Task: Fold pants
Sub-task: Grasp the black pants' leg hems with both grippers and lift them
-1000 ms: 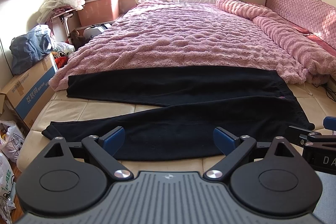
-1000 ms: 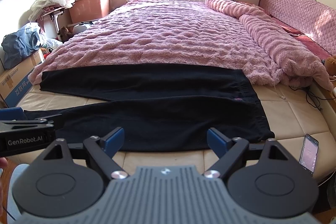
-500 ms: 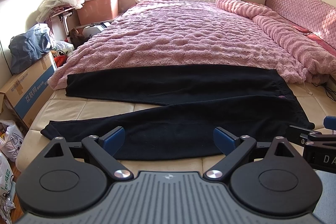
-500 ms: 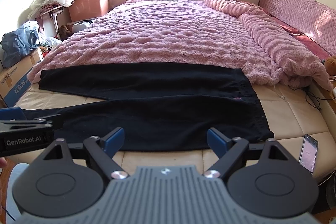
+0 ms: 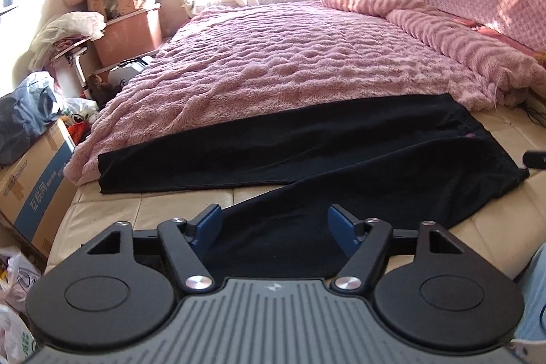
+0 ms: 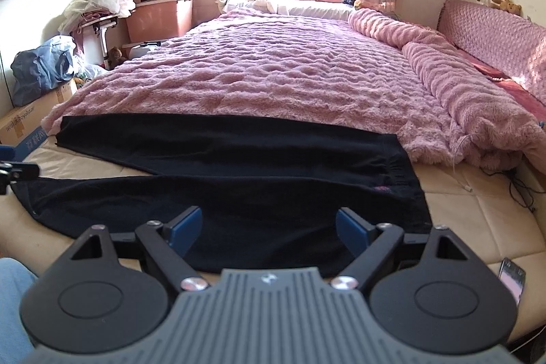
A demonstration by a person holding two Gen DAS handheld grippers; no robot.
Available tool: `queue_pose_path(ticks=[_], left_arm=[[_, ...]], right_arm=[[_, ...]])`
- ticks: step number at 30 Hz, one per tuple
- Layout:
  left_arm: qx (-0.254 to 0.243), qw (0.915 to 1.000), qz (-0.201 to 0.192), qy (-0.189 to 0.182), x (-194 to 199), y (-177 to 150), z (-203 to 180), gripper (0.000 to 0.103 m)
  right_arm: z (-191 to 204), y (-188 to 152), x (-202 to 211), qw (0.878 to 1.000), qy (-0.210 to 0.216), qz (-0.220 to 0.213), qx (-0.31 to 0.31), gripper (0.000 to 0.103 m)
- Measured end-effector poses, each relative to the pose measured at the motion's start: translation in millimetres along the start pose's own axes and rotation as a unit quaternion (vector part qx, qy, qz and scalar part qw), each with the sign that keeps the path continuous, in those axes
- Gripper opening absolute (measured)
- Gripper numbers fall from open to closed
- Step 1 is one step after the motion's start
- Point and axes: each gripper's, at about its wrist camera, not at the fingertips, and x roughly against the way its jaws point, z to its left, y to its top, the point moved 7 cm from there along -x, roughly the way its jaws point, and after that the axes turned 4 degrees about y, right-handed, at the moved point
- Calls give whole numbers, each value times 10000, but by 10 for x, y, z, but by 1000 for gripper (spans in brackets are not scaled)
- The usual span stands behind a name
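Both tongs stand spread wide with nothing between their blue pads: our left gripper [image 5: 274, 229] hangs over the near trouser leg, our right gripper [image 6: 269, 231] over the seat end near the waistband. From the right wrist view we see a phone [image 6: 511, 279] lying at the mattress edge, which the left view does not show. The left view gives us more of the cardboard box [image 5: 32, 179] and the plastic bags [image 5: 13, 295] on the floor beside it.

We see the black pants [image 6: 239, 179] lying flat on the bare cream mattress [image 6: 477, 220], long axis running across our view, waistband to the right and both cuffs to the left. The legs splay apart in a V, and the far leg touches the edge of the pink blanket [image 6: 273, 70]. A storage bin [image 6: 158, 16] piled with bedding stands well apart by the wall.
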Motion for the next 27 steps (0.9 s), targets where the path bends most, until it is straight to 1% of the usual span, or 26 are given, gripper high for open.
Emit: queue_pose_path(ticks=[1, 2, 3, 5, 6, 8, 9, 10, 11, 12, 13, 14, 15, 17, 19, 20, 21, 22, 23, 24, 25, 27], left_arm=[[-142, 9999, 14, -66, -53, -15, 57, 76], [-354, 9993, 3, -119, -113, -37, 117, 73], [-671, 9976, -36, -160, -178, -88, 178, 73], [-1314, 9911, -10, -229, -310, -201, 281, 72], [-1559, 9873, 46, -292, -387, -282, 359, 72], [-1848, 9818, 276, -339, -542, -441, 537, 72], [-1956, 9792, 426, -321, -619, -529, 633, 72], [-2115, 9754, 576, -215, -706, -624, 740, 72], [-2273, 9713, 699, -99, -783, -717, 848, 72], [-2465, 9654, 854, 47, -867, -815, 967, 72], [-2631, 9595, 998, 157, -941, -908, 1048, 72], [-2820, 9518, 1173, 297, -1020, -1010, 1159, 72], [-2969, 9451, 1307, 406, -1090, -1101, 1244, 72], [-3319, 9274, 1624, 589, -1217, -1299, 1442, 72], [-3789, 9064, 1708, 754, -1335, -1427, 1532, 71], [-3989, 8972, 1722, 784, -1382, -1458, 1552, 68], [-4254, 8850, 1713, 801, -1429, -1498, 1584, 67], [-4463, 8760, 1664, 765, -1459, -1500, 1579, 66], [-4613, 8694, 1636, 671, -1484, -1494, 1568, 66], [-4800, 8594, 1682, 520, -1526, -1515, 1550, 66], [-5051, 8438, 1774, 367, -1566, -1544, 1537, 66], [-5596, 8088, 1806, 104, -1597, -1615, 1491, 66]], right_arm=[[-101, -9, -71, 9999, -56, 11, 137, 78], [-202, -25, -147, 9996, -99, 66, 246, 72], [-298, -44, -224, 9993, -96, 123, 326, 68], [-481, -86, -388, 9986, -37, 275, 454, 51], [-573, -107, -478, 9979, -10, 403, 502, 47], [-737, -155, -638, 9960, -1, 618, 651, 37], [-810, -182, -721, 9943, -21, 742, 772, 35], [-869, -204, -800, 9920, -47, 873, 907, 29], [-924, -239, -889, 9892, -68, 1007, 1060, 27], [-988, -284, -1000, 9855, -79, 1162, 1232, 25], [-1030, -316, -1087, 9819, -89, 1285, 1388, 21], [-1073, -358, -1181, 9774, -84, 1424, 1560, 18], [-1114, -415, -1278, 9720, -95, 1580, 1737, 18], [-1190, -503, -1436, 9627, -132, 1806, 2010, 18], [-1266, -573, -1578, 9535, -147, 2023, 2228, 17], [-1294, -605, -1638, 9492, -175, 2118, 2323, 17], [-1320, -622, -1682, 9448, -216, 2215, 2405, 17], [-1335, -633, -1718, 9426, -235, 2271, 2436, 18], [-1340, -636, -1743, 9416, -226, 2319, 2429, 18], [-1334, -637, -1761, 9412, -204, 2346, 2421, 18], [-1327, -646, -1782, 9404, -177, 2363, 2440, 18], [-1317, -660, -1812, 9370, -196, 2370, 2560, 18]])
